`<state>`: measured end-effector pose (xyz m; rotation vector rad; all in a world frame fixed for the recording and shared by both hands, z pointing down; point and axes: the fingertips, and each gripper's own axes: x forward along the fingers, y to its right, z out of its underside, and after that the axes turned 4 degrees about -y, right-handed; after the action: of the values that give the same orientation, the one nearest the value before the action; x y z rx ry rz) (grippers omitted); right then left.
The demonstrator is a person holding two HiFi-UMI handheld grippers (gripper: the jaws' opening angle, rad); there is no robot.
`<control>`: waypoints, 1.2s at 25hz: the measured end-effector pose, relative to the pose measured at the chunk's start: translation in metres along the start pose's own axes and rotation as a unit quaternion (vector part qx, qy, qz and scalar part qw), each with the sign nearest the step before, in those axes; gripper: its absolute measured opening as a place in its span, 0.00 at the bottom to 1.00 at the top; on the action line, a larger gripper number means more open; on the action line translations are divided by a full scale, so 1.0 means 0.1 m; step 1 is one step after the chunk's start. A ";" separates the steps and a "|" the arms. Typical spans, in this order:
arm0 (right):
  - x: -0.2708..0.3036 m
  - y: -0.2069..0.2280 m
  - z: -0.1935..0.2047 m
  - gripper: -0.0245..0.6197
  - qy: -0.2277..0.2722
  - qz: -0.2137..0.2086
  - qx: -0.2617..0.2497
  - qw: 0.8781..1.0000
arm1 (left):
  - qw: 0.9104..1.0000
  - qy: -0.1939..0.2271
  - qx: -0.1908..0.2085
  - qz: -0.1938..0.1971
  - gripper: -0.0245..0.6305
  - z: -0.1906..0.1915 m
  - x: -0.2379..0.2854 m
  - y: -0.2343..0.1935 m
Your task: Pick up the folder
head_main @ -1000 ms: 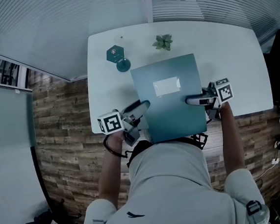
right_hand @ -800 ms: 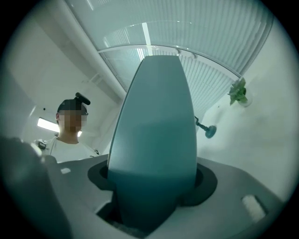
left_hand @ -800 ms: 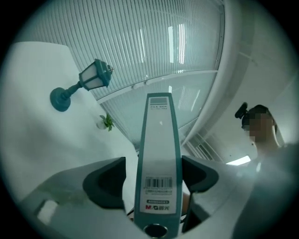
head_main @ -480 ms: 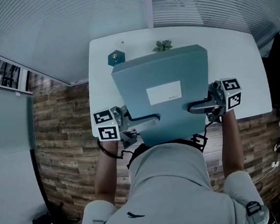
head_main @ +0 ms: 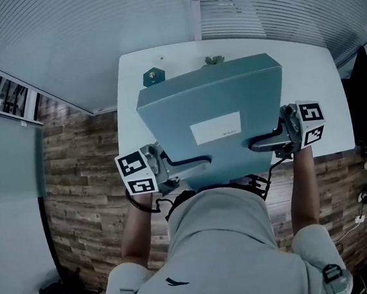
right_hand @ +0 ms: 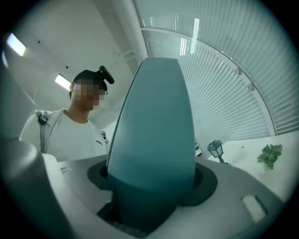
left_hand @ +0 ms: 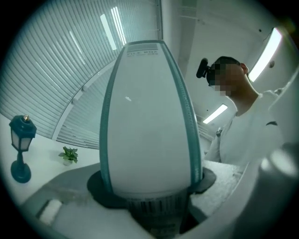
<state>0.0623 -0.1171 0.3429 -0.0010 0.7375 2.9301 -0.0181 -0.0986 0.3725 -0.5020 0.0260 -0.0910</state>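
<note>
Left gripper view: left gripper (left_hand: 152,184) jaws clamp the folder (left_hand: 149,126) by its pale, teal-rimmed end, dark pads pressed on both faces. These jaws have just been closing a touch on it. Right gripper view: right gripper (right_hand: 152,179) jaws grip the opposite, solid teal end the same way.

Head view: folder held in the air between the two grippers, above the table (head_main: 318,72), gripped at its left and right sides near the person. A second ago it lay flat on the table by the front edge. Now it is lifted, looks bigger, hides most of the potted plant (head_main: 213,61) and part of the lantern ornament (head_main: 153,77).

Folder is thick, boxy, smooth matte teal, with a white rectangular label (head_main: 215,128) on the top cover. Table is white, smooth, with rounded corners, bare to the right of the folder. Wood-plank floor (head_main: 83,178) at left, slatted blinds (head_main: 273,5) beyond the far edge.
</note>
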 end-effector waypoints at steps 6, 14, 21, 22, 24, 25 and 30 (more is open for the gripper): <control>0.03 -0.08 -0.07 0.55 -0.006 0.008 -0.030 1.000 | 0.999 0.038 0.017 -0.019 0.52 0.01 -0.04 0.13; 0.01 -0.05 -0.11 0.58 -0.001 0.061 -0.074 0.995 | 0.990 0.085 0.076 -0.082 0.49 0.00 -0.12 0.26; -0.47 -0.01 -0.57 0.48 0.117 0.175 -0.118 0.970 | 0.969 0.166 0.085 -0.161 0.49 -0.30 -0.40 0.36; -0.57 0.01 -0.63 0.47 0.133 0.212 -0.126 0.960 | 0.962 0.184 0.086 -0.184 0.49 -0.37 -0.51 0.36; -0.77 0.04 -0.72 0.45 0.161 0.287 -0.140 0.934 | 0.938 0.215 0.099 -0.252 0.49 -0.51 -0.75 0.35; -0.86 0.06 -0.75 0.42 0.174 0.323 -0.143 0.919 | 0.921 0.226 0.112 -0.296 0.49 -0.56 -0.88 0.35; -1.30 0.09 -0.71 0.33 0.237 0.471 -0.136 0.839 | 0.821 0.222 0.192 -0.490 0.49 -0.63 -1.46 0.30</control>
<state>0.1882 -0.1734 0.2882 -0.5684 0.4044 4.0454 -0.1642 -0.0887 0.3030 -0.0295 0.2026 -1.2122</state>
